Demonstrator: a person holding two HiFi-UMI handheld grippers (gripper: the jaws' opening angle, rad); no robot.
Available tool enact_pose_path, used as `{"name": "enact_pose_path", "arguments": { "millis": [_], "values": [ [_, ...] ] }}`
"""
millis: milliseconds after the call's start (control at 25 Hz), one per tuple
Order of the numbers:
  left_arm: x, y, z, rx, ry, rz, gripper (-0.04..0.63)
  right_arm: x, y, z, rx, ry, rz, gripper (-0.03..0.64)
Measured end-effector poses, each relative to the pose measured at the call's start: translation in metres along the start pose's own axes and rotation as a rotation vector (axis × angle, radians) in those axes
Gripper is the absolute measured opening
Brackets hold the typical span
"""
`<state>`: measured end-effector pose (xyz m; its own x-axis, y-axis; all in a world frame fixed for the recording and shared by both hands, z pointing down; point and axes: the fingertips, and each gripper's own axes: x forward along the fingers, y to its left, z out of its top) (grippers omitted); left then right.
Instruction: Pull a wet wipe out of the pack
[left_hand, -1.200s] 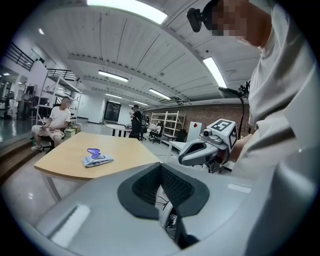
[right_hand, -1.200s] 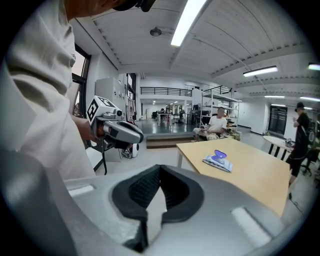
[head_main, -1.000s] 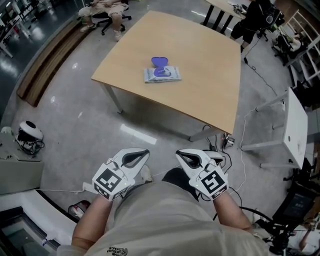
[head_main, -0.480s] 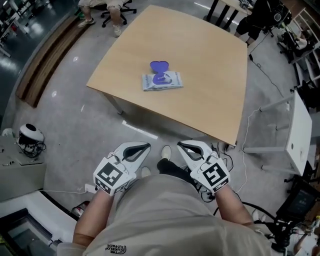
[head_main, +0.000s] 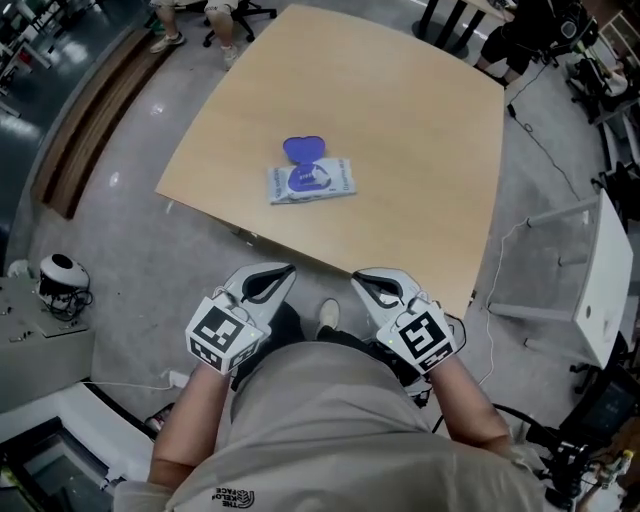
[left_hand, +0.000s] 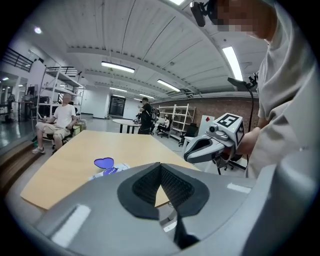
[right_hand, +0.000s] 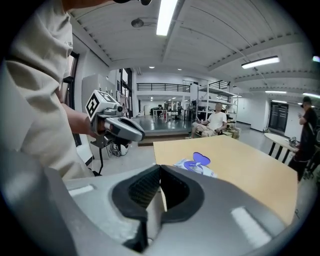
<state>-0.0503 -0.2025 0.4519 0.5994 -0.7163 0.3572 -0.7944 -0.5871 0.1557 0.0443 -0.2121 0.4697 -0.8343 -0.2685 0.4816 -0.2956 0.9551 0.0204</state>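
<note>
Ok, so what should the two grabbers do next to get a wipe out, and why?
Probably move both forward over the table toward the wet wipe pack. The left gripper and right gripper hang by the person, short of the table edge, both shut and empty. The pack lies farther in, its purple lid flipped open, so nothing can be reached yet.

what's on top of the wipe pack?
On the white wet wipe pack: a purple patch, its purple heart-shaped lid flipped open beyond. Any protruding wipe is too small to tell.

an open lab-workshop hall: metal shelving racks (left_hand: 177, 117), polished concrete floor (head_main: 130, 240), brick wall (left_hand: 220, 106), strip lights (left_hand: 117, 66)
</note>
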Motion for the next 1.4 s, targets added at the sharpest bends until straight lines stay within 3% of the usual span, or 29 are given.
{"name": "enact_pose_path", "arguments": {
  "millis": [280,600,1080,1400],
  "values": [
    [0.039,0.081,-0.017,-0.028,0.076,0.004,0.005,0.05,-0.056,-0.004,0.009,0.067,-0.037,0.014],
    [0.082,0.17,-0.039,-0.02,0.18,-0.057,0.005,0.115,-0.12,0.007,0.027,0.154,-0.102,0.014],
    [0.134,0.24,-0.103,0.0,0.302,-0.156,0.005,0.187,-0.159,-0.031,0.094,0.299,-0.146,0.04],
    [0.15,0.246,-0.138,0.014,0.39,-0.245,0.005,0.219,-0.184,-0.059,0.214,0.354,-0.169,0.083]
  ]
}}
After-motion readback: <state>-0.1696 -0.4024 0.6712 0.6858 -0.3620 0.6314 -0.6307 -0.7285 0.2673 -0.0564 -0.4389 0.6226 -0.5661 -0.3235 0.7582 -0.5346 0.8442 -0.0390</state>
